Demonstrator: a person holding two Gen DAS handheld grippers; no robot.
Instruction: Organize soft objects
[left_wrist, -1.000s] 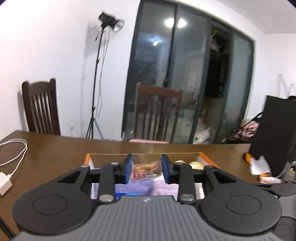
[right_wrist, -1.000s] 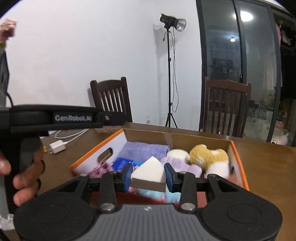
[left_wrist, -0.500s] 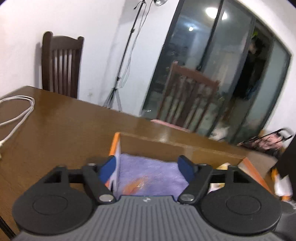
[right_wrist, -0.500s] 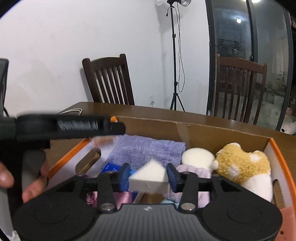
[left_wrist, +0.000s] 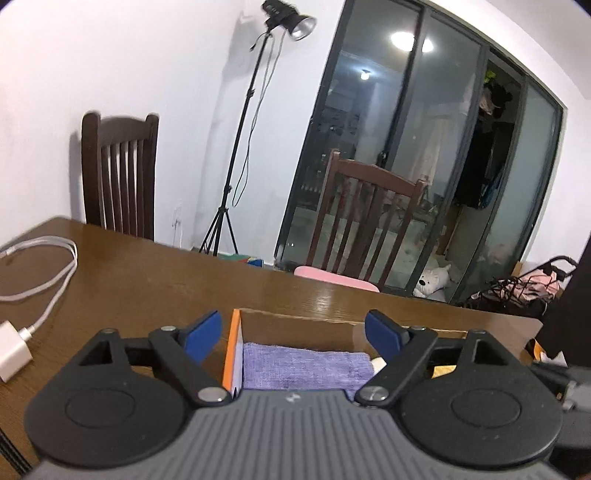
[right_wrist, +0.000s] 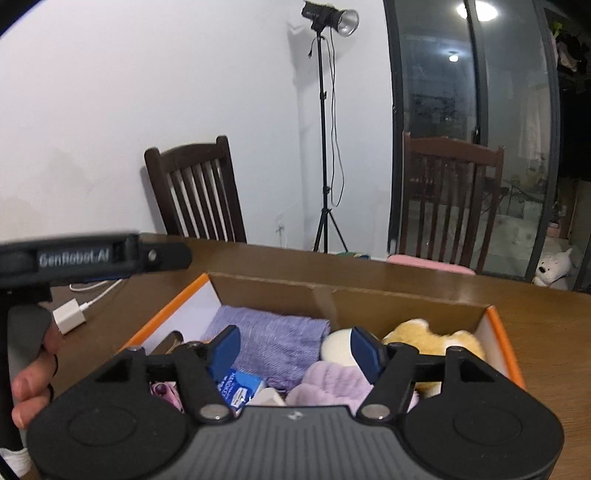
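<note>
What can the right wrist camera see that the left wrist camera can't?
Only the right wrist view shows the fluffy yellow plush toy, the pale purple fuzzy cloth, the blue packet and a hand holding the left gripper. Only the left wrist view shows the looped white cable. Both show the orange-edged cardboard box, the folded purple woven towel, the white charger plug and the studio lamp on a stand.

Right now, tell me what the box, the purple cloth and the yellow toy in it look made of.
Box: corrugated cardboard, going by its raw brown inside walls and creased fold; orange edges, matte.
Purple cloth: woven textile, visible coarse weave, probably a towel.
Yellow toy: plush, fuzzy pile, though blurred.
</note>
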